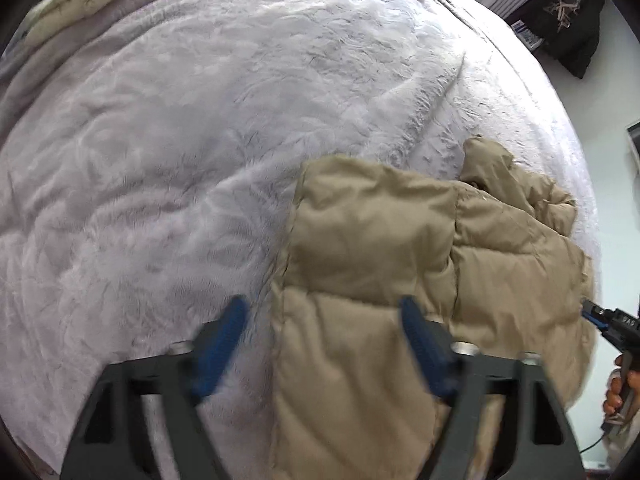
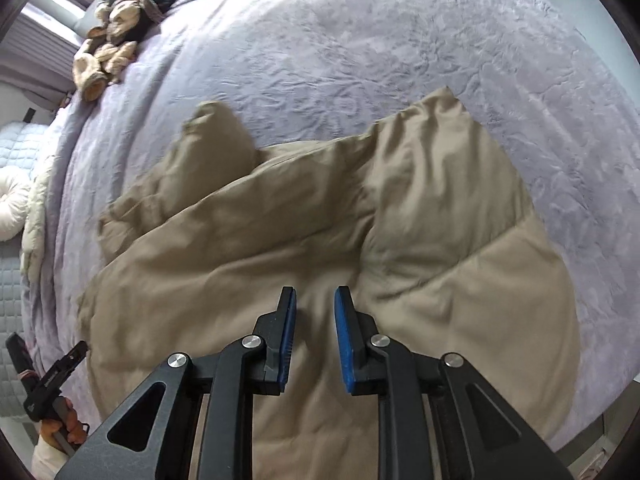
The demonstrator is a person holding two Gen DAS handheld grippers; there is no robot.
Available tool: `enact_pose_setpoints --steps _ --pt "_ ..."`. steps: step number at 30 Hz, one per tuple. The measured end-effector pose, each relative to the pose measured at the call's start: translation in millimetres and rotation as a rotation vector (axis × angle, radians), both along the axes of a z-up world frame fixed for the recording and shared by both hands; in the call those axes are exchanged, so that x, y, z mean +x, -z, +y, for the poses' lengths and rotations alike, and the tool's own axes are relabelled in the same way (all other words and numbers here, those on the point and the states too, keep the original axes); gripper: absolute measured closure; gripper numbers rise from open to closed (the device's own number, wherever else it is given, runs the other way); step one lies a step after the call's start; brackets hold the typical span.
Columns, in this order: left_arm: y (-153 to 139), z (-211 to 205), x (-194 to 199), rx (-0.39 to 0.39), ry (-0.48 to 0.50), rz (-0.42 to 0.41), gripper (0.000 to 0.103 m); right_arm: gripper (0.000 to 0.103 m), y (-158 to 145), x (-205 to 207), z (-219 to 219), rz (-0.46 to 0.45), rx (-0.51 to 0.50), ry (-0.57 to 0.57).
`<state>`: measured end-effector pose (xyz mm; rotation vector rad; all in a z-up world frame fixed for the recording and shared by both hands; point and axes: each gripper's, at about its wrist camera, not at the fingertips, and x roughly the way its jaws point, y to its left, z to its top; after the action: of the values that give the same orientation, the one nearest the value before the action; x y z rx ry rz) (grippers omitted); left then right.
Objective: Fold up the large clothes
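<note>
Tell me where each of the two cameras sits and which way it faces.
Left wrist: on the left gripper, above the tan puffer jacket's left edge, facing across the lavender bedspread; jaws wide open; right gripper and hand at far right.
Right wrist: on the right gripper, over the jacket's middle, facing a plush toy; jaws open; left gripper and hand at lower left.
Shared: jacket, bedspread, each other's gripper.

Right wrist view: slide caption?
Open right gripper above rumpled tan quilted puffer jacket on lavender embossed bedspread.

Jacket [image 2: 320,220] on bedspread [image 2: 400,40], near edge; stuffed toy [image 2: 108,44] at far left corner.
</note>
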<state>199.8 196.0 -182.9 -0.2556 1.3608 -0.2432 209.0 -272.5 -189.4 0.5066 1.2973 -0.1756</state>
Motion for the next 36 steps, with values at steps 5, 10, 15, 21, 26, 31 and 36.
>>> enact_pose_setpoints --steps 5,10,15,21,26,31,36 --pt "7 10 -11 -0.049 0.037 0.049 0.015 0.081 -13 -19 37 -0.017 -0.021 -0.059" --pt "21 13 -10 -0.108 0.076 0.078 0.015 0.054 -6 -27 66 0.005 0.020 -0.082" --pt "52 9 -3 -0.305 0.149 0.193 0.015 0.042 -2 -29 86 0.020 0.010 -0.127" --pt "73 -14 4 -0.448 0.250 0.272 0.015 0.041 9 -31 92 0.043 -0.003 -0.145" --pt "79 -37 5 -0.489 0.294 0.307 0.016 0.038 16 -32 92 0.049 0.002 -0.152" --pt "74 -34 3 -0.560 0.304 0.305 0.064 0.034 17 -29 98 0.047 -0.007 -0.169" --pt "59 -33 -3 -0.576 0.298 0.296 0.071 0.056 -17 -39 114 -0.048 -0.074 -0.218"
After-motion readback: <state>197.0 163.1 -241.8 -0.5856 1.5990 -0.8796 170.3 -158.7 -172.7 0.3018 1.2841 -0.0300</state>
